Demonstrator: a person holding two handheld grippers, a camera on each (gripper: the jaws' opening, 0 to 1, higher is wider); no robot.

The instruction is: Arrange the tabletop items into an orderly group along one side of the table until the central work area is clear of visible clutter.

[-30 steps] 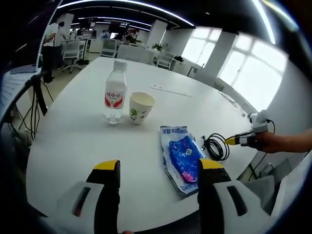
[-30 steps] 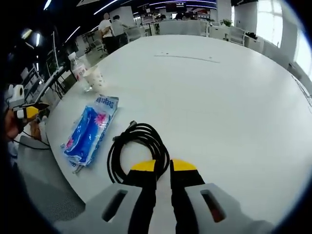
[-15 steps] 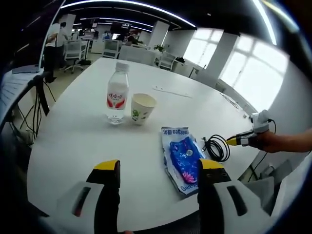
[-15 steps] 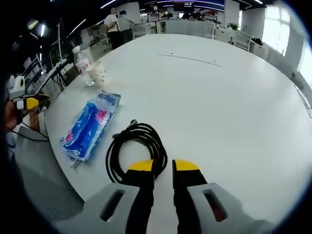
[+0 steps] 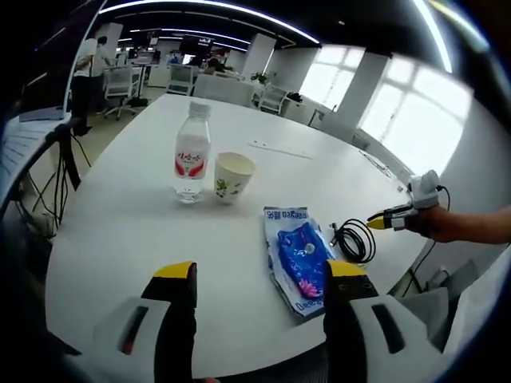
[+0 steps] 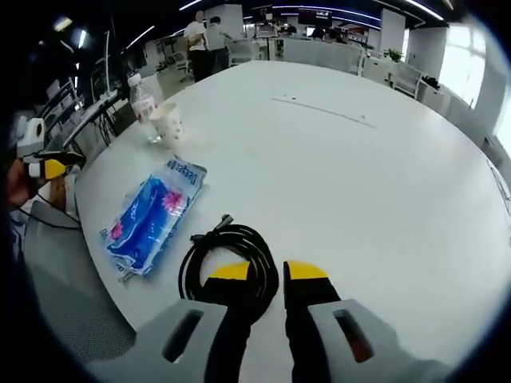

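Four things lay on the white table [image 5: 120,231]: a water bottle [image 5: 190,152], a paper cup [image 5: 231,175], a blue packet [image 5: 297,259] and a coiled black cable [image 5: 355,239]. Taking the blue packet as the landmark, in the left gripper view the bottle and cup stood upright side by side beyond it, well apart from it, the cup just beside the bottle. The cable lay just beside the packet, close to the table's edge. The left gripper [image 5: 259,275] hung over the near edge of the table, short of the packet, its yellow-tipped jaws spread wide with nothing between them. The right gripper [image 5: 382,221] showed past the cable, held in a hand [image 5: 427,223].

In the right gripper view the right gripper [image 6: 267,271] hovered at the cable [image 6: 227,259], its jaws a narrow gap apart and holding nothing; whether they touched the coil I cannot tell. The packet [image 6: 152,219] lay beside the cable, and the bottle [image 6: 144,104] and cup [image 6: 169,124] stood beyond the packet.
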